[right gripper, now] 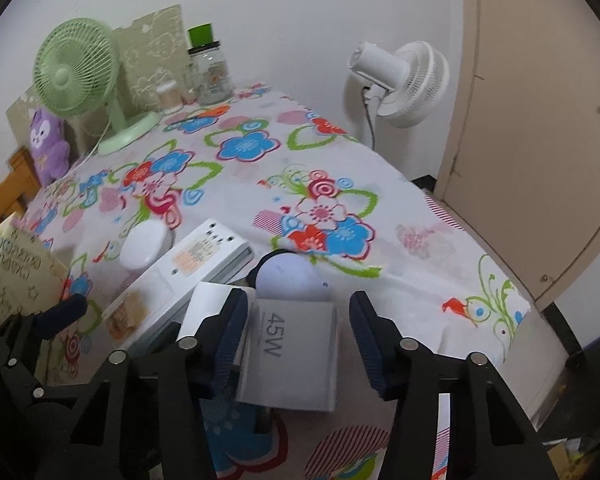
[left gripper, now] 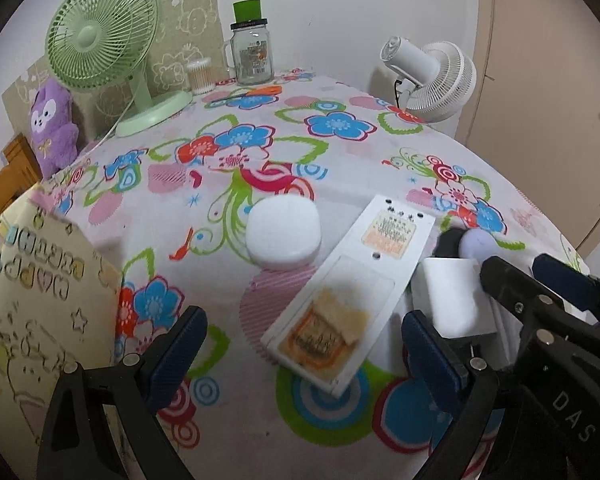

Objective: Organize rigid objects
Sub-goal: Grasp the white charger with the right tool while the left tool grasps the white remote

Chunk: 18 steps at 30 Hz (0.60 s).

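The white box marked 45W (right gripper: 290, 356) lies flat on the flowered cloth (right gripper: 400, 276) of the bench, between the spread fingers of the right claw (right gripper: 294, 336); the left finger's pad (right gripper: 228, 344) looks to touch or nearly touch the box's edge, while the right finger stands clear of it, so the claw is apart and clamps nothing. A pale lilac dome-shaped thing (right gripper: 288, 278) sits just beyond the box. To its left lies the long white flat case (left gripper: 350, 294) with an orange label, set at a slant, its near end between the fingers of the left claw (left gripper: 304, 354), which is wide apart and grips nothing. A round white puck (left gripper: 284, 234) rests just beyond the case. At the far end stand a green fan (left gripper: 100, 46), a glass jar with a green lid (left gripper: 252, 52) and a white fan (left gripper: 432, 76).
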Available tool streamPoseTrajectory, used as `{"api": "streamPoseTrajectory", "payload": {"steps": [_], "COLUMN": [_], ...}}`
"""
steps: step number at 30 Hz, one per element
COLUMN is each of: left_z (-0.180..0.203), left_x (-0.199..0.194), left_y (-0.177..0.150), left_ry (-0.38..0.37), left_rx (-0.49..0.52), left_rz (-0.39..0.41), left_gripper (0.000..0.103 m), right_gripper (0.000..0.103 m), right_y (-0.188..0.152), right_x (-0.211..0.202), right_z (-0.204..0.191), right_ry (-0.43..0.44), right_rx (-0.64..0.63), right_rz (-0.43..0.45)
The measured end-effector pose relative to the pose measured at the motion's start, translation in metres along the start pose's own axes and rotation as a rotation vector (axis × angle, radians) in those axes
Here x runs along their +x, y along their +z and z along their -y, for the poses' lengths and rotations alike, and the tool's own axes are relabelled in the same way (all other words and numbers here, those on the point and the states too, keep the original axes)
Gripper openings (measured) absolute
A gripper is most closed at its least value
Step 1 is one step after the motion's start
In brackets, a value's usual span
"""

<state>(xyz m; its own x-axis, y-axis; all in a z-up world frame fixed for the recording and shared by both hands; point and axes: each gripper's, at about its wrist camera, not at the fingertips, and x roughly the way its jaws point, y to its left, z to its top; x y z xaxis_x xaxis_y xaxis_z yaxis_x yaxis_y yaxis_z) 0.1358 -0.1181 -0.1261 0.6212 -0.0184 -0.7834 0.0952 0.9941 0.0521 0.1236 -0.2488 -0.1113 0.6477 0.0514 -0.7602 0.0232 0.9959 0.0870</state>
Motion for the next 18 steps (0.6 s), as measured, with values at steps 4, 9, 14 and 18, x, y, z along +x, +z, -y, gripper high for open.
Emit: {"api": "streamPoseTrajectory", "payload": {"steps": [4,9,14,18], "left_z": [0.0,0.011,0.01,0.005], "left_x": [0.006,0.005,0.0,-0.007], "left_y": [0.003,0.001,-0.004,-0.01], "left_ry": [-0.033,-0.071,-0.074,-0.065], "left_rx": [-0.025,0.014,0.02,0.018], "left_rz": [-0.006,-0.013,-0.013,-0.013], "left_gripper": [0.084,0.055,0.05,0.049], "right_gripper": [0.056,0.056,0.056,0.056], "right_y": [0.004,0.007,0.009,0.011], "right_x": [0.005,0.008,0.011,0.01], "right_z": [0.003,0.005,0.004,-0.004], "right_ry": [-0.005,0.017,0.04,0.041], "right_rx": [0.024,0.047,0.069,0.047], "right_rz": [0.01,0.008,-0.006,0.001]}}
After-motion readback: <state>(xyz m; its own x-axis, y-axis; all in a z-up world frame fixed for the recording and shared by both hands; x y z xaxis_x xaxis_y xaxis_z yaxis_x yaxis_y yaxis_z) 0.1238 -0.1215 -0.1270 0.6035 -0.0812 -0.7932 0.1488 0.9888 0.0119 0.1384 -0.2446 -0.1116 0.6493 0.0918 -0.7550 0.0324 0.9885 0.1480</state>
